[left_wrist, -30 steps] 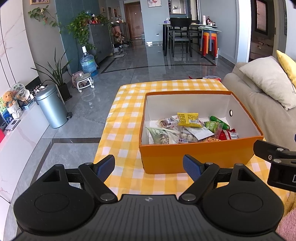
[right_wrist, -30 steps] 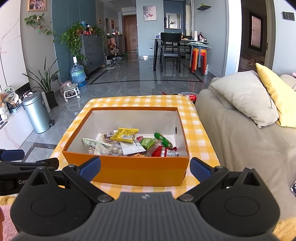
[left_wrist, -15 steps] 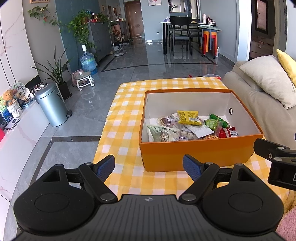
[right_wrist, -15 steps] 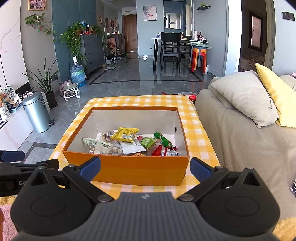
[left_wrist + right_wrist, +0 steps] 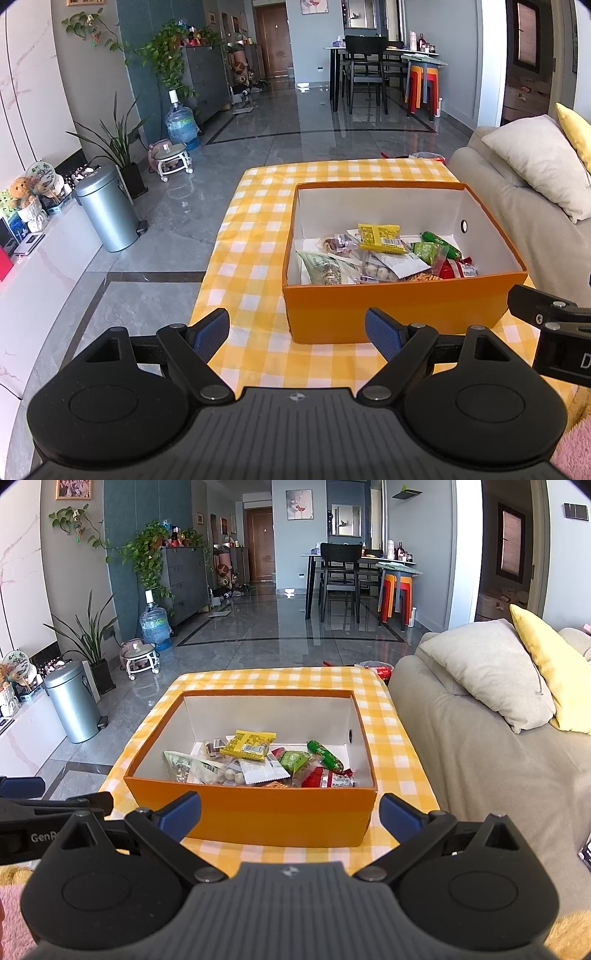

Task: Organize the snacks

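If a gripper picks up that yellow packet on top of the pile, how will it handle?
The yellow packet looks like a thin crinkled wrapper, so probably light and floppy, sagging from a corner pinch. Its glossy film may slip. It rests loosely atop other snacks in the box, so it should lift free.

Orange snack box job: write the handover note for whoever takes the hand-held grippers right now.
Left hand-held gripper: open, holding nothing, short of the box.
Right hand-held gripper: open, holding nothing, also short of the box.
Orange box sits on the yellow checked tablecloth. The snacks lie piled inside it, toward the near wall: yellow packet on top, green sausage stick and red packet to the right.
Done: all visible snacks are in the box.
Left: possibly tidying the pile.
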A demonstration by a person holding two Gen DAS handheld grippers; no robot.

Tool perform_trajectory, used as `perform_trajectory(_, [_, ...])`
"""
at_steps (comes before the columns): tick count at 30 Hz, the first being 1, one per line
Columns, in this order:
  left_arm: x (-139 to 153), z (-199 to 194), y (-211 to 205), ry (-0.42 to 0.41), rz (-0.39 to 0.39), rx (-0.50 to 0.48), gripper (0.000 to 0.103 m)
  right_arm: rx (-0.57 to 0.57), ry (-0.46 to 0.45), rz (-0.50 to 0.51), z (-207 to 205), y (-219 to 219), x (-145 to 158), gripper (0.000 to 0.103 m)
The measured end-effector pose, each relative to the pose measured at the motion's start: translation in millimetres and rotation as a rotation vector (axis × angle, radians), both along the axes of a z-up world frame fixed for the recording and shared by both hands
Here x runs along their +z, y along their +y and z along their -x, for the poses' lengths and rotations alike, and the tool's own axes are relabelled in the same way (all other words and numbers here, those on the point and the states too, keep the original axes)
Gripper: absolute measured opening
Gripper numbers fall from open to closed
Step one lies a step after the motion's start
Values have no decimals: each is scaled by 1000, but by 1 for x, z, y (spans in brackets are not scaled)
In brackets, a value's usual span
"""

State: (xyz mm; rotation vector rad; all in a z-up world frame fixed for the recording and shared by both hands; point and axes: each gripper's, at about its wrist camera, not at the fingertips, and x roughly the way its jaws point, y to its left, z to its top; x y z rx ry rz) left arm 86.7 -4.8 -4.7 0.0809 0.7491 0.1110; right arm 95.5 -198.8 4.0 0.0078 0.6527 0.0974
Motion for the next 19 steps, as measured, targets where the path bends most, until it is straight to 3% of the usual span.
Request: perform_trajectory(19, [4, 5, -3, -22, -19, -5, 96, 0, 12, 0, 0, -3, -2, 99])
